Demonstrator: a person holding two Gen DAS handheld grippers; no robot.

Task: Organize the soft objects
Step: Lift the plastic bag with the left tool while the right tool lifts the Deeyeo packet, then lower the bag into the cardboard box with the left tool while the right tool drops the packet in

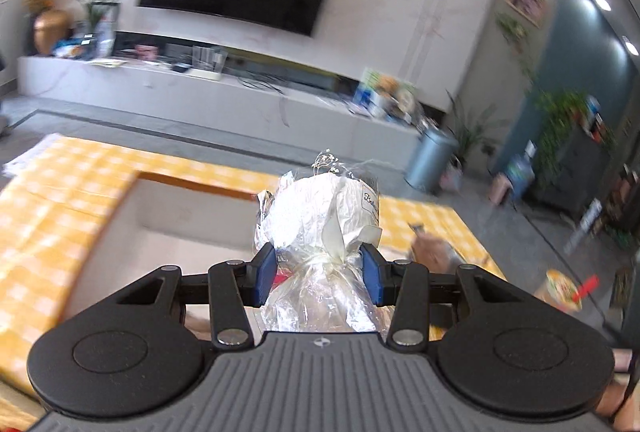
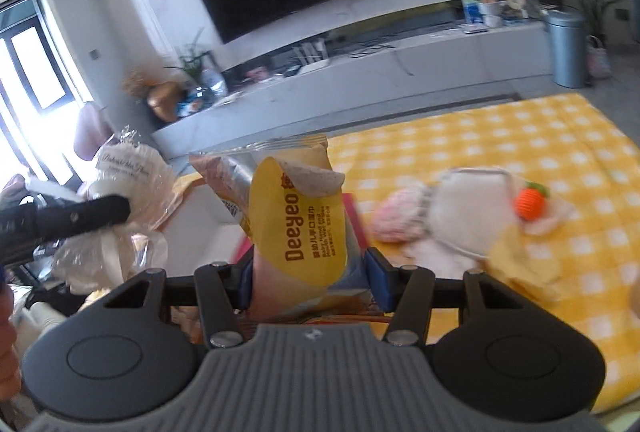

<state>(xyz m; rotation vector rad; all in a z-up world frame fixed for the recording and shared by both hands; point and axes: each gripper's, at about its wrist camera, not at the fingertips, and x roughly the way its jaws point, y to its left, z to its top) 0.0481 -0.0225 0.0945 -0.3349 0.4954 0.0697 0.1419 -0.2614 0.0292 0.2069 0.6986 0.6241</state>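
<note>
Midway, at a guess. Left gripper (image 1: 320, 274) clamped on a crinkly clear-wrapped white bundle (image 1: 320, 216), held up over the pale open box (image 1: 192, 207) on the yellow checked cloth (image 1: 60, 191). Right gripper (image 2: 310, 282) closed around a yellow Deeyeo wipes pack (image 2: 298, 220), also aloft. Still unsorted toward the cloth's right edge: pink and white plush things (image 2: 440, 216) and an orange ball (image 2: 530, 203).

I'm gripping a crinkly clear cellophane bundle (image 1: 320, 228) with white filling upright at centre frame, and squeezing a yellow Deeyeo wipes pack (image 2: 298, 220), standing upright mid-frame.
</note>
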